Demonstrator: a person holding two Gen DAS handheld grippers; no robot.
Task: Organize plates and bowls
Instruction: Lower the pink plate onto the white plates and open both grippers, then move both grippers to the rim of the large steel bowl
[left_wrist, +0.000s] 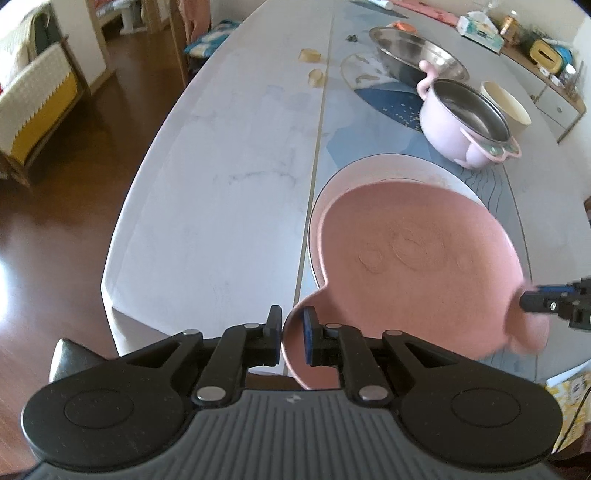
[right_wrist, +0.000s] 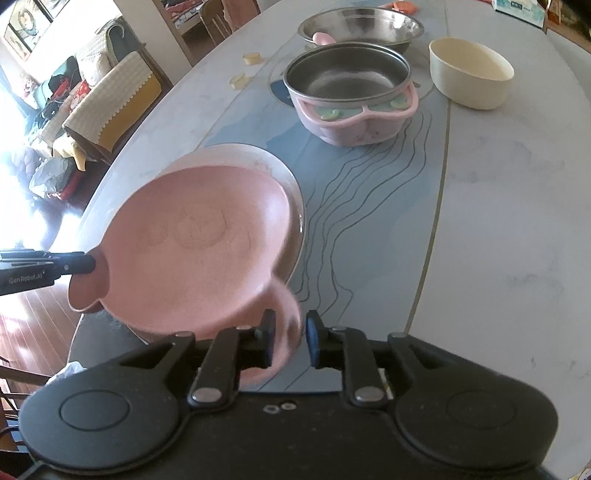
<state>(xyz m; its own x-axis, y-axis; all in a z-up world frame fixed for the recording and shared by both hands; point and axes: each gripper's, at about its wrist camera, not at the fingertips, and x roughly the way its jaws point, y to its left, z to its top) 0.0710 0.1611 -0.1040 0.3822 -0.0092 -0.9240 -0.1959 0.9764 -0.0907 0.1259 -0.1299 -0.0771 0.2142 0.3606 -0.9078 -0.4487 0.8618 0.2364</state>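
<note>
Stacking is the step in hand: pink plate (left_wrist: 413, 258) hangs tilted just over the steel plate (left_wrist: 454, 181). Left gripper (left_wrist: 291, 332) pinches one ear; right gripper (right_wrist: 290, 339) stands slightly parted around the other, its grip unclear. Next, probably: lower, release.

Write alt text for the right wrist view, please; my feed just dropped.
A pink plate with ear-shaped tabs hangs tilted over a larger plate on the table, the left gripper at one tab and the right gripper astride the other, pads not pressing. Behind stand a pink pot, steel basin and cream bowl.
</note>
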